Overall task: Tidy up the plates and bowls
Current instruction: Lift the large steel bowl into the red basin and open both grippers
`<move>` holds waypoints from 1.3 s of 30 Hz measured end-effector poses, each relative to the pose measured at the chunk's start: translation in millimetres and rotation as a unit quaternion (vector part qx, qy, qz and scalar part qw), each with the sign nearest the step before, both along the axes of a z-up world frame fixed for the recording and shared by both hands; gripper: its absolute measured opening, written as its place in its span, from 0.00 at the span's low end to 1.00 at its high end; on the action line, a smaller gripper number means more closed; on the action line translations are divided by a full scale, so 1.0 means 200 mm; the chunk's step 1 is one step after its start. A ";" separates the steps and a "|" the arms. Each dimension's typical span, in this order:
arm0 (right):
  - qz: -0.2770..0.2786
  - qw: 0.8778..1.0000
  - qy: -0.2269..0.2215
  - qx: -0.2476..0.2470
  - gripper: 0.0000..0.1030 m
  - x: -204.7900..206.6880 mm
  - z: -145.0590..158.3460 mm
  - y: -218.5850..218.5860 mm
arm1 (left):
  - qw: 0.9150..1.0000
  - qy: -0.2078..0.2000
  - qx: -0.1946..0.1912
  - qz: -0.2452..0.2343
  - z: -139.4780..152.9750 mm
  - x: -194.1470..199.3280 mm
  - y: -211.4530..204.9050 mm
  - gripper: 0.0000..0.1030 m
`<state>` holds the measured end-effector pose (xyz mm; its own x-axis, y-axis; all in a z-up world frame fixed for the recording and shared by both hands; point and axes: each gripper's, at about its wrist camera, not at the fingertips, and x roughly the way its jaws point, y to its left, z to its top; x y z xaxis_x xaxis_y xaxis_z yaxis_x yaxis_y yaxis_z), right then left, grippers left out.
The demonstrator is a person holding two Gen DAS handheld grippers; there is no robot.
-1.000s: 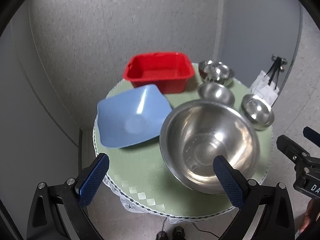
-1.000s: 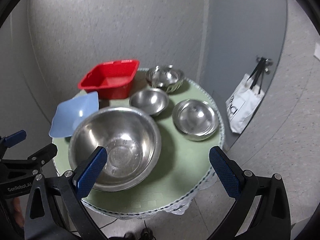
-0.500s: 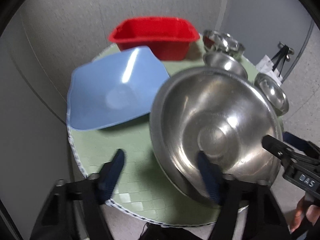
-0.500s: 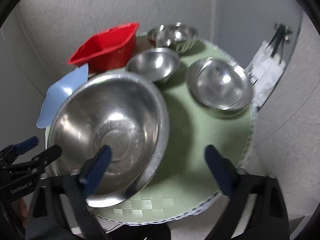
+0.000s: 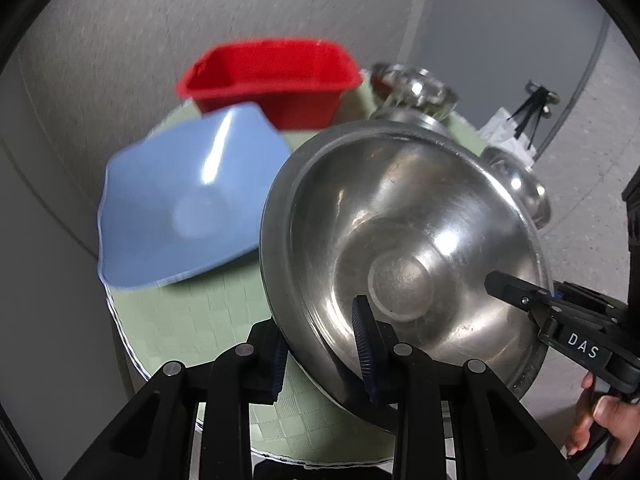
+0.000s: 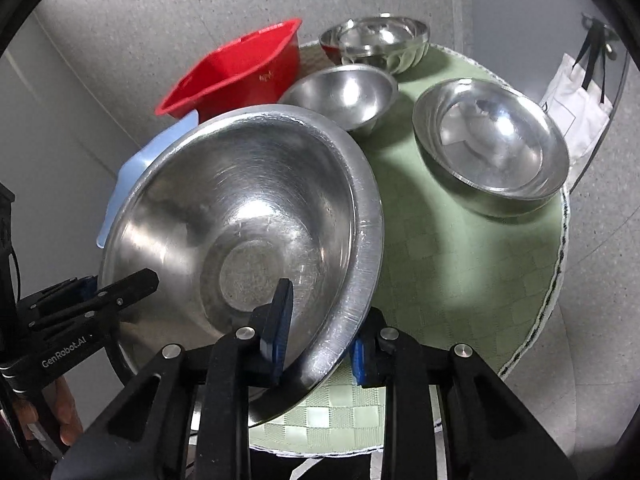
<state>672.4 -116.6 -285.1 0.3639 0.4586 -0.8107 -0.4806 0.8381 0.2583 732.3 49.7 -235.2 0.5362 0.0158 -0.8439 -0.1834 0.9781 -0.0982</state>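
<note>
Both grippers, wide a second earlier, had closed on the big steel bowl (image 6: 244, 216): left gripper (image 5: 320, 360), right gripper (image 6: 320, 344) pinching its near rim above the table (image 6: 460, 280); lift seemingly next

My round table (image 6: 460, 280), under a green checked cloth, carries a red tub (image 6: 244, 68) at the far left, a blue dish (image 5: 180, 204) nearer, and 3 small steel bowls (image 6: 492, 152) on the far right side.
</note>
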 end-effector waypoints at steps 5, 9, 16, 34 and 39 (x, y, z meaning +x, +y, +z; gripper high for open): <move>-0.012 0.999 -0.034 0.009 0.24 0.01 0.19 0.02 | 0.999 -0.035 -0.001 -0.021 0.17 0.00 0.01 0.26; -0.020 0.997 -0.067 0.020 0.25 0.08 0.35 0.12 | 0.997 -0.071 0.001 -0.035 0.31 0.07 0.12 0.26; -0.039 0.994 -0.097 0.034 0.24 0.36 0.53 0.48 | 0.993 -0.103 0.011 -0.052 0.44 0.33 0.50 0.26; -0.089 0.996 0.004 -0.027 0.26 0.99 0.20 1.11 | 0.997 0.005 0.001 -0.071 -0.03 1.07 1.08 0.26; -0.092 0.995 0.020 -0.036 0.30 1.05 0.15 1.17 | 0.997 0.002 0.000 -0.074 -0.05 1.22 1.08 0.29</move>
